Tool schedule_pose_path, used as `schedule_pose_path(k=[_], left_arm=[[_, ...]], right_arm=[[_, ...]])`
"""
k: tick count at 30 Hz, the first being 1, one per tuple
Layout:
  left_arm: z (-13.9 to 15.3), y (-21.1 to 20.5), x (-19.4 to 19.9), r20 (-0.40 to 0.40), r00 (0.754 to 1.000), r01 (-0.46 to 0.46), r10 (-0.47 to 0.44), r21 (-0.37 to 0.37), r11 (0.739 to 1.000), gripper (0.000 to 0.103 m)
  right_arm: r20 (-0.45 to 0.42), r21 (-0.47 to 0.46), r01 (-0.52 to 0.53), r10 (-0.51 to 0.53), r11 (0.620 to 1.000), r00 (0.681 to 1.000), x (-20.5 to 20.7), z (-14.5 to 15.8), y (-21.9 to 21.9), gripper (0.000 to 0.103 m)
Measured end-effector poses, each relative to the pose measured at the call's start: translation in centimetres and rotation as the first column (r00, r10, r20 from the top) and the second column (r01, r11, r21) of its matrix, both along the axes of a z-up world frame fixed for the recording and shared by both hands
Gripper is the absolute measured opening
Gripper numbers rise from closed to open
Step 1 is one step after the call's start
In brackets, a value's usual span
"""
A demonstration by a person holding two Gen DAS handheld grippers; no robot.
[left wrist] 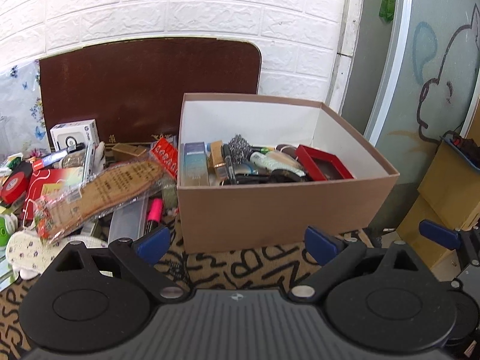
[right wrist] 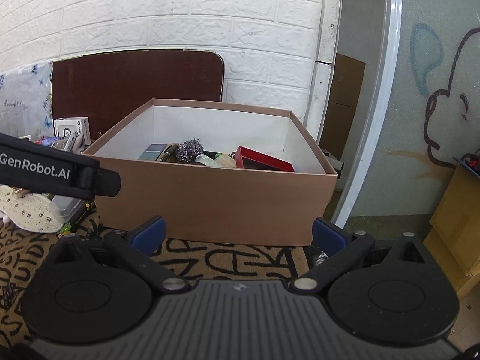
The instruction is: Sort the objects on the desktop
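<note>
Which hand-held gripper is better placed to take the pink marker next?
Left. The left hand-held gripper is open, with the pink marker just beyond its left finger. The right hand-held gripper faces the box.

"GenRobot.AI" on the black strap; "Beautiful" on floral sheet

The left gripper is held low and level, its two blue-tipped fingers spread wide apart with nothing between them. The right gripper sits in the same pose, jaws wide apart and empty, blue fingertips pointing forward. In the left wrist view, a blue finger of the right gripper shows at the right edge. In the right wrist view, the left gripper's black body crosses in from the left edge.
</note>
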State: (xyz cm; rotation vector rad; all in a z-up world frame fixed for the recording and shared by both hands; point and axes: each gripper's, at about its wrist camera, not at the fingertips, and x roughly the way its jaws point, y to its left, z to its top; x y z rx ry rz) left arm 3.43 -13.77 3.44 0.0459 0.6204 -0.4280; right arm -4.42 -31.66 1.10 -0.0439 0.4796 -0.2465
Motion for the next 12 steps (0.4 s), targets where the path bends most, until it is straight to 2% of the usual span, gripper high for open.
schedule_pose_path(k=[12], left_arm=[[-0.4,0.3,-1.3,0.016,1.000,0.026,-0.026,-0.003,1.000,0.100]], right_arm=[[-0.016,0.007,-0.016,0.016,1.000,1.000,-0.3,-0.4,1.1,0.101]])
